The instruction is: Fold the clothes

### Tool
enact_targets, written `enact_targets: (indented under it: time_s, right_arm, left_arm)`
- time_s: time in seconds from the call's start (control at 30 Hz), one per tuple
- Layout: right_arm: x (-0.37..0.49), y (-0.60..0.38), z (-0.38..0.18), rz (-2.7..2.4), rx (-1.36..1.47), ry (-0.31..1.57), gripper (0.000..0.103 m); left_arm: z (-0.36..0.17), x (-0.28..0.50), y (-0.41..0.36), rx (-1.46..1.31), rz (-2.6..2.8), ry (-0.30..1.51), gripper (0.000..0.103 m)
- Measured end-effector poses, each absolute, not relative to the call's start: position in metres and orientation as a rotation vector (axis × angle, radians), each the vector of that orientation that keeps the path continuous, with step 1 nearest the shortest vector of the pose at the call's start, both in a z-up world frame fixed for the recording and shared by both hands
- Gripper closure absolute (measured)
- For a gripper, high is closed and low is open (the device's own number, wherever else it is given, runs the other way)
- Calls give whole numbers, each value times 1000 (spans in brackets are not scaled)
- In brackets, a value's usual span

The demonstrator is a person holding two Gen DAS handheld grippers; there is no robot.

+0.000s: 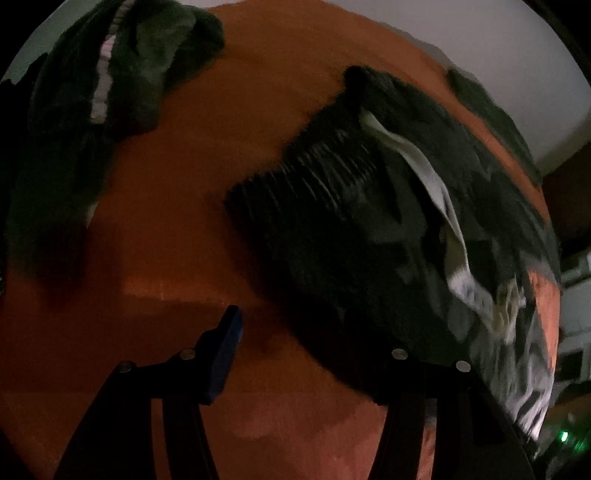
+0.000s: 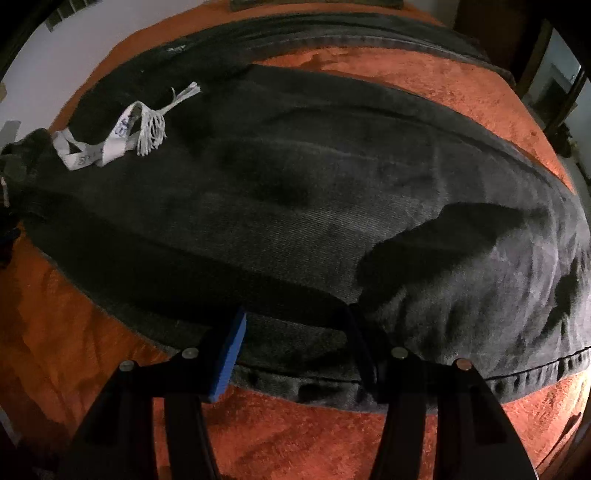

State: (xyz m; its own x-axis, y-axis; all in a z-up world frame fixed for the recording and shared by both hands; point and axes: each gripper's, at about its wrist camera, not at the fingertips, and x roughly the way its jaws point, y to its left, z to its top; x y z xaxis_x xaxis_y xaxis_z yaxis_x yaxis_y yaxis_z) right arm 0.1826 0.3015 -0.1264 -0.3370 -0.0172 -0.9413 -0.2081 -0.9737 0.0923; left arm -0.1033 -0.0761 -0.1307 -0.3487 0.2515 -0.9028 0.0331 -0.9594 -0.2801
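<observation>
Dark grey jeans (image 2: 295, 192) lie spread across an orange blanket (image 2: 461, 85), with a white frayed drawstring (image 2: 147, 129) near their far left end. My right gripper (image 2: 295, 350) stands open over the near hem. The hem lies flat in the gap and the blue pad (image 2: 229, 354) does not press on it. In the left wrist view the same dark trousers (image 1: 369, 229) show a ribbed waistband and white pocket lining (image 1: 436, 192). My left gripper (image 1: 299, 350) is open over bare blanket just left of them, its right finger against the cloth's edge.
A second dark green garment (image 1: 122, 74) with a pale strip lies crumpled at the blanket's far left. A white wall (image 1: 461, 29) stands beyond the far edge. Bare orange blanket (image 1: 147, 240) lies between the two garments. Dark furniture (image 2: 546, 74) stands at the right.
</observation>
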Motion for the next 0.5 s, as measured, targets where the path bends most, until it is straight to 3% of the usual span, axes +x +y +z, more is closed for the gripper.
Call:
enact_targets:
  time_s: [0.23,0.33,0.43,0.5]
  right_arm:
    - [201,328,-112,2533,-1677,341,48]
    - [227,340,-87,2552,-1536,314,48]
    - [251,389,-78,2444,-1338,453,48]
    - [288,440,-78,2297,-1183,733,48]
  left_arm:
    - [-153,-136,-88,-1722,2328,-651,45]
    - [-157,-135,-93,-1733,2323,-733,62]
    - [-159,-133,-99,-1755,2296,-784,62]
    - [-160,-136,-107,-1772,2262,-822,60]
